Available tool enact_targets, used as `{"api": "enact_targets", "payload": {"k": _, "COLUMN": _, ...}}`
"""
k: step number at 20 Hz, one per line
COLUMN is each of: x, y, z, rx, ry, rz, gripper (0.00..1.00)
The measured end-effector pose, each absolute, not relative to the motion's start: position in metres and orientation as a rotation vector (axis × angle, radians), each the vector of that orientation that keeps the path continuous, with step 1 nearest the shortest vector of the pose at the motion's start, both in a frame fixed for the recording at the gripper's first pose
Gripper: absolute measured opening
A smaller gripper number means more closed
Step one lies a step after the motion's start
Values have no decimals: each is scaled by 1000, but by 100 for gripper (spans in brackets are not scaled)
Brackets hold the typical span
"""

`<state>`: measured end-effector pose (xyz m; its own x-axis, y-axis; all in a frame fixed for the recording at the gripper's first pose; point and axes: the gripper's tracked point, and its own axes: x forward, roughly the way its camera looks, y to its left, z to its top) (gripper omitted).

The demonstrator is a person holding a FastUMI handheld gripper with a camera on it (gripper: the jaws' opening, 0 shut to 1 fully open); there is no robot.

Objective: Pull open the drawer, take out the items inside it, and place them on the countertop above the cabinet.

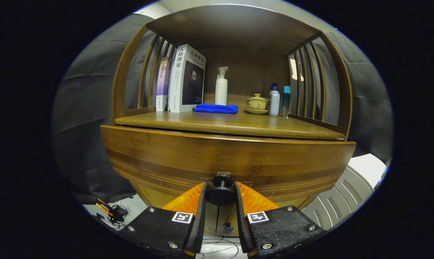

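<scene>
The wooden drawer front [224,158] spans the view just ahead of me, standing slightly out from the cabinet below the countertop [231,124]. Its round black knob [221,193] sits between my two fingers, and my gripper [221,190] is shut on it, one pad pressing each side. The drawer's inside is hidden behind its front panel.
On the countertop stand two books [182,79] at the left, a folded blue cloth [216,108], a white pump bottle [221,87], a small lidded cup [256,103] and two bottles [278,100] at the right. Slatted side walls and a shelf roof enclose that space. Cables [112,212] lie on the floor.
</scene>
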<state>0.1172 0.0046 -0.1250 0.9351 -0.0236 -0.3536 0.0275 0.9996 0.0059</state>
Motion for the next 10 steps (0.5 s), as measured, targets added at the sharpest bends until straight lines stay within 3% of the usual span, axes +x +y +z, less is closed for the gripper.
{"api": "enact_targets", "payload": {"k": 10, "x": 64, "y": 10, "z": -117, "rx": 35, "ry": 407, "rz": -40, "gripper": 41}}
